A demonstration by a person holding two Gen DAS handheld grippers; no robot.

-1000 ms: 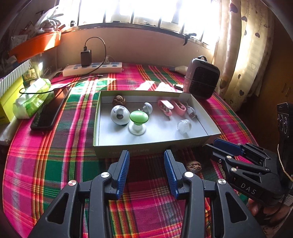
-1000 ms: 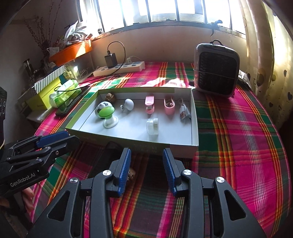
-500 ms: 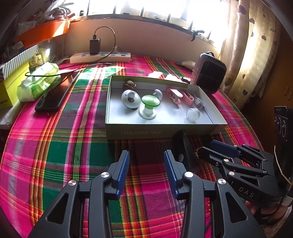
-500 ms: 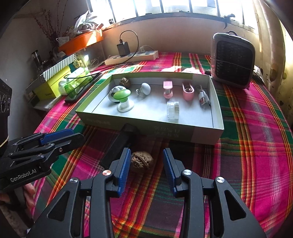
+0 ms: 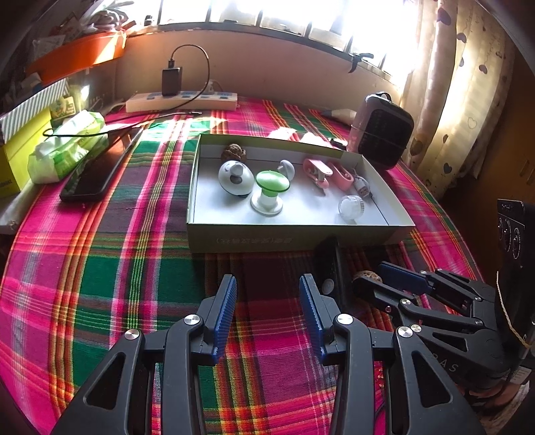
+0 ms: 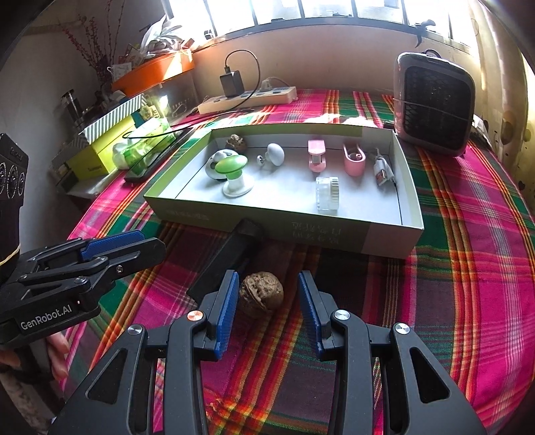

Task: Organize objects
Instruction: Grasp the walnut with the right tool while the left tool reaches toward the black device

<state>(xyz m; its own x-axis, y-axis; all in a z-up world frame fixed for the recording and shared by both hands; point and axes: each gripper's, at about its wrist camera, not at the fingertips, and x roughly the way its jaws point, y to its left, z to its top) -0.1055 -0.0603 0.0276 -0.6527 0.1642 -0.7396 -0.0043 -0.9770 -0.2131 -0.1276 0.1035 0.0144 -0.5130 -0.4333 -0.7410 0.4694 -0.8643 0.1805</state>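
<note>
Black plastic gripper [image 6: 267, 301] frames w/ ribbed blue pads [image 6: 227, 309], silver screws, white "GenRobot.AI" lettering.

Sunlit window [image 5: 267, 13] above a beige wall [image 5: 267, 73]; patterned curtain [image 5: 468, 83] at right; plaid-covered tabletop [image 5: 100, 267]; orange shelf [image 6: 153, 72] at left.

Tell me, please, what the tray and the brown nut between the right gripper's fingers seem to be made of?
The tray looks like thin cardboard with a matte finish: flat folded walls, sharp corners, printed lettering on the front. The nut looks like a walnut in its natural shell: dull, brown and deeply wrinkled. The right gripper is open around it.
</note>
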